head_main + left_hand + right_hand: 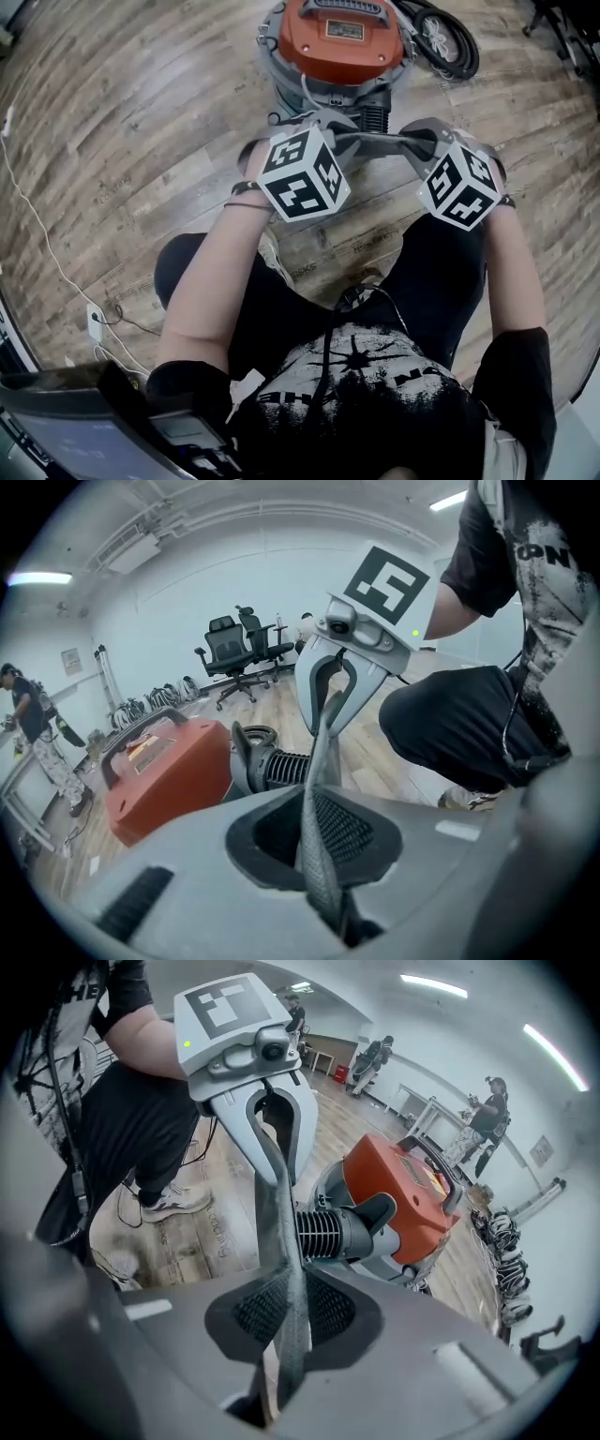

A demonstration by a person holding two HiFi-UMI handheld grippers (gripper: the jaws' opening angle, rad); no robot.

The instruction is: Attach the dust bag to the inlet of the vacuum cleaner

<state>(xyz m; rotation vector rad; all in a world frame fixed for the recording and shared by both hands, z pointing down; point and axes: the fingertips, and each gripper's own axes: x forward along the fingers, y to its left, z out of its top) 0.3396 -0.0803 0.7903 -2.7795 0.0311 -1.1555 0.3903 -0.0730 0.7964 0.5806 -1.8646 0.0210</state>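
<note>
The left tool point(317, 855) is clamped tight on one end of the grey dust bag point(382, 142). The bag stretches taut across to the right tool point(284, 1326), which is likewise closed on it. It is held above the floor point(141, 112), just in front of the orange vacuum cleaner point(339, 42) and near its ribbed inlet point(330, 1232).

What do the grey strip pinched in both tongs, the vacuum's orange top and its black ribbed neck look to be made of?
Thin grey strip: likely fabric or fleece-like paper, matte; it shows a fine woven grain and curves limply.
Orange vacuum top: moulded plastic, satin finish; smooth, with soft highlights.
Black ribbed neck: probably rubber or flexible plastic, matte; tight, even rings.
</note>
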